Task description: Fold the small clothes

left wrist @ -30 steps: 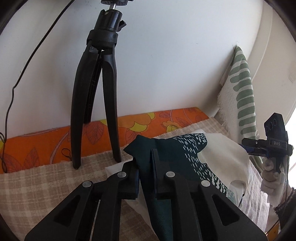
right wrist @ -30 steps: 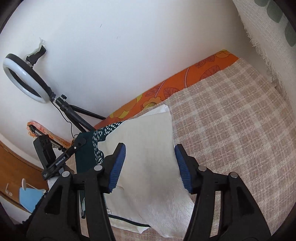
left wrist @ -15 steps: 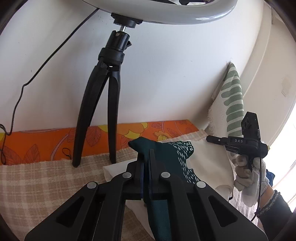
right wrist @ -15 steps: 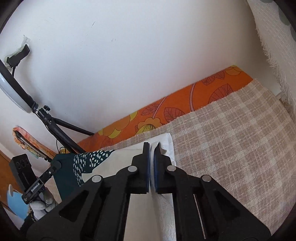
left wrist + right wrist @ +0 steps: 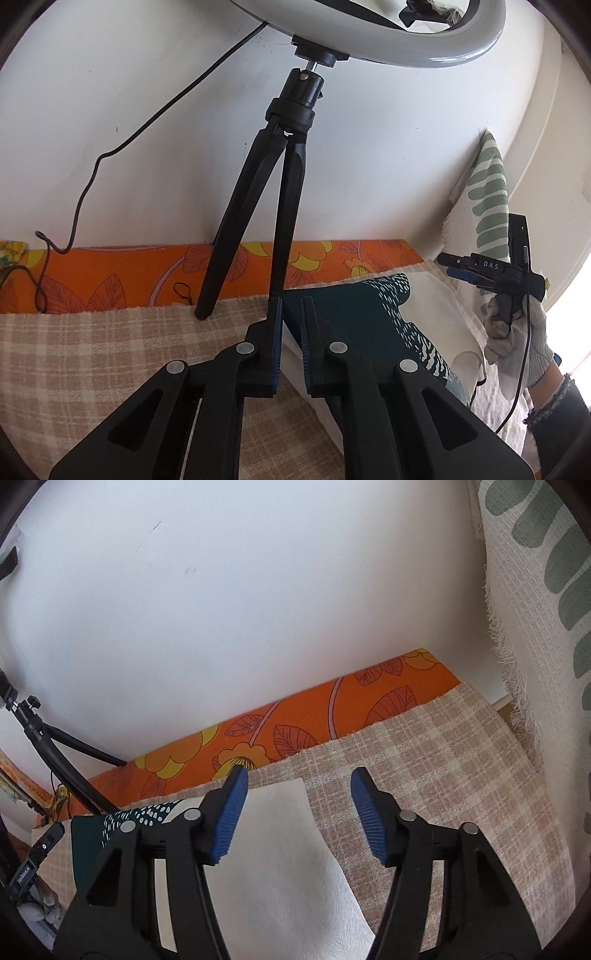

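— Where is the garment point(image 5: 280, 878)?

— It lies on the checked cloth point(image 5: 461, 775) spread over the bed, cream with a dark teal patterned part point(image 5: 354, 325) toward the tripod point(image 5: 273, 206). It looks already folded over once, its far edge near the orange floral strip point(image 5: 332, 720) by the wall.

— And the two tools?

— The left hand-held gripper point(image 5: 291, 314) is narrow, its jaws just opening, with the teal edge lying in the slim gap — whether the pads still press on it, the view does not settle. The right hand-held gripper point(image 5: 295, 797) is opening and already wide; the cream corner sits below and between its jaws, untouched.

— So which step?

— Probably the release after laying a fold down. The next move likely calls for both tools to come clear without dragging the fabric, then to find fresh edges for a further fold — soft cloth may shift if a pad catches.
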`<state>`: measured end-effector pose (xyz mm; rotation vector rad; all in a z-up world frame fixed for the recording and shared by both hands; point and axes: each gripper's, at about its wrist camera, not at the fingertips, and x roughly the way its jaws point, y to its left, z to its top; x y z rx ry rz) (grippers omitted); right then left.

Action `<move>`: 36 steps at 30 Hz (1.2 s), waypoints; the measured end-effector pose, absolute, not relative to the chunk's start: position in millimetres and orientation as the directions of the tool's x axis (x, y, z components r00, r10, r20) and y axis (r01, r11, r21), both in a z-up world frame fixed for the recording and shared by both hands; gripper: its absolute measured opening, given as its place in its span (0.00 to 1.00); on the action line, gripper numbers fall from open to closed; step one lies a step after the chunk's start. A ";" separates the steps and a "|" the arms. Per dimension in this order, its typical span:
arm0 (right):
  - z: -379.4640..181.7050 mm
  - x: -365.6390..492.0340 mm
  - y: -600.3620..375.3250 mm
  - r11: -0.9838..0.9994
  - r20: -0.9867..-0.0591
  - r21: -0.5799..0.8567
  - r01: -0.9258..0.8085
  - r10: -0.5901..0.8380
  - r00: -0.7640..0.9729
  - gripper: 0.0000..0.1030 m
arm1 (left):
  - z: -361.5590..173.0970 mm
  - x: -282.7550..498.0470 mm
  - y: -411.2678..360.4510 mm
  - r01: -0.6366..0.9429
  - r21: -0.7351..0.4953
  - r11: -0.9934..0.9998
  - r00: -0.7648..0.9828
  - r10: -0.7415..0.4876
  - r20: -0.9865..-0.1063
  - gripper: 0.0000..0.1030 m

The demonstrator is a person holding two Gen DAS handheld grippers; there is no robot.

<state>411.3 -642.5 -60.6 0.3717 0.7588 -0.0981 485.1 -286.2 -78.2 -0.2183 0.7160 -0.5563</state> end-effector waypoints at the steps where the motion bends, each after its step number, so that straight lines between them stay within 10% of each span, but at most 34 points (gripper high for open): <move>1: -56.3 407.0 -645.0 0.928 -0.680 0.298 0.226 0.040 0.732 0.63 | -75.5 481.2 -287.0 0.415 -0.362 0.835 0.617 -0.551 -0.562 0.08; 6: -38.5 379.2 -645.8 0.923 -0.657 0.294 0.249 0.006 0.754 0.64 | -58.9 456.3 -287.6 0.451 -0.331 0.829 0.618 -0.557 -0.554 0.40; 14: -5.5 316.3 -616.0 0.946 -0.650 0.196 0.258 -0.071 0.756 0.65 | -27.1 401.0 -281.7 0.475 -0.277 0.835 0.639 -0.544 -0.544 0.59; 36: 68.1 163.0 -473.2 0.975 -0.561 -0.007 0.220 -0.186 0.807 0.89 | 39.1 237.6 -232.4 0.512 -0.121 0.850 0.720 -0.502 -0.479 0.81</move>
